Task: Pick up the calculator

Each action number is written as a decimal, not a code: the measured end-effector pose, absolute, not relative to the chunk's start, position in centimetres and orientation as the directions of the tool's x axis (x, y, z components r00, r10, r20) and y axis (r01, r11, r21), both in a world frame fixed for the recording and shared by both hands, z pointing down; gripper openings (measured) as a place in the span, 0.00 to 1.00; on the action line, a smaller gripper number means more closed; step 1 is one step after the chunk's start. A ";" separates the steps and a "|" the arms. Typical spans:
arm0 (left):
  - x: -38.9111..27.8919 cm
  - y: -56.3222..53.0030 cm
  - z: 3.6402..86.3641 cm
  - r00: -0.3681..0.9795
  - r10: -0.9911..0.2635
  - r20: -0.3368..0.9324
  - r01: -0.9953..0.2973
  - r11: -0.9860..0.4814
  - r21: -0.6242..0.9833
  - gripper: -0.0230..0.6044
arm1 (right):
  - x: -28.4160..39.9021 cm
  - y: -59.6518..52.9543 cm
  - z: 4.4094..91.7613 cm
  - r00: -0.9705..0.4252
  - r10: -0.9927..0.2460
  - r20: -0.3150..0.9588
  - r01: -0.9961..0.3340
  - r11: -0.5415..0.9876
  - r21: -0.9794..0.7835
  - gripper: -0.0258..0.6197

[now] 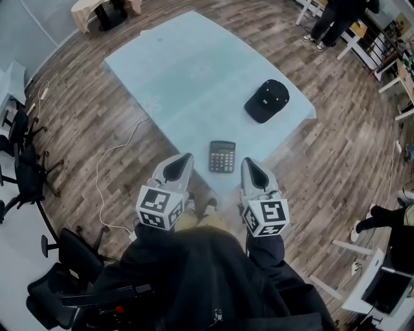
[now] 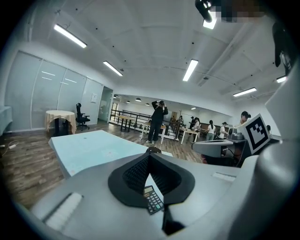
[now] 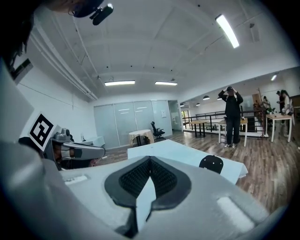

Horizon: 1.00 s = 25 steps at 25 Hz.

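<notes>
A dark calculator [image 1: 222,156] lies flat near the front edge of the pale blue table [image 1: 187,71]. Through the gap under the left jaws it shows again as the calculator [image 2: 152,199]. My left gripper [image 1: 185,157] hovers just left of it, and my right gripper [image 1: 248,161] just right of it. Neither touches it. Both point toward the table, nearly level. The left gripper [image 2: 149,155] has its jaw tips meeting, with nothing between them. The right gripper [image 3: 149,158] is likewise shut and empty.
A black cap [image 1: 266,101] rests on the table's right side, beyond the calculator. A white cable [image 1: 110,168] trails over the wooden floor at left, near office chairs [image 1: 26,168]. A person [image 1: 333,19] stands past the table's far corner, among other desks.
</notes>
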<state>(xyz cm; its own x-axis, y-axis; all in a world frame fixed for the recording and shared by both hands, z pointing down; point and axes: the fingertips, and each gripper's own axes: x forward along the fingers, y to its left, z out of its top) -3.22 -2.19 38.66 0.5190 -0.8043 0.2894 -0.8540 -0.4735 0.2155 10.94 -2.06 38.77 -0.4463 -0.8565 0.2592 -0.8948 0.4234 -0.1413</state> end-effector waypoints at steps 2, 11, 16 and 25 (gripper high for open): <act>-3.3 -3.0 40.0 0.523 -0.795 0.307 -0.852 -0.474 0.223 0.03 | 10.7 -2.6 40.3 -0.435 -0.851 0.295 -0.900 0.410 -0.146 0.04; -3.7 -3.8 48.0 0.552 -0.696 0.459 -0.834 -0.454 0.313 0.03 | 9.8 -2.7 49.2 -0.384 -0.783 0.488 -0.923 0.330 -0.198 0.04; -3.6 -4.5 52.1 0.544 -0.654 0.526 -0.839 -0.440 0.320 0.03 | 9.4 -3.2 53.4 -0.346 -0.745 0.570 -0.938 0.280 -0.204 0.04; -3.3 -5.2 58.8 0.523 -0.569 0.635 -0.851 -0.393 0.349 0.03 | 9.0 -5.0 59.9 -0.264 -0.689 0.675 -0.964 0.156 -0.217 0.04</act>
<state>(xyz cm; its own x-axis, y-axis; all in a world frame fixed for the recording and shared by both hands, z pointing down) -3.29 -5.19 58.81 0.5230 -0.5686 0.6349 -0.8508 -0.3933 0.3486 9.02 -4.95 59.88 -0.2638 -0.6886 0.6754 -0.9636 0.1564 -0.2169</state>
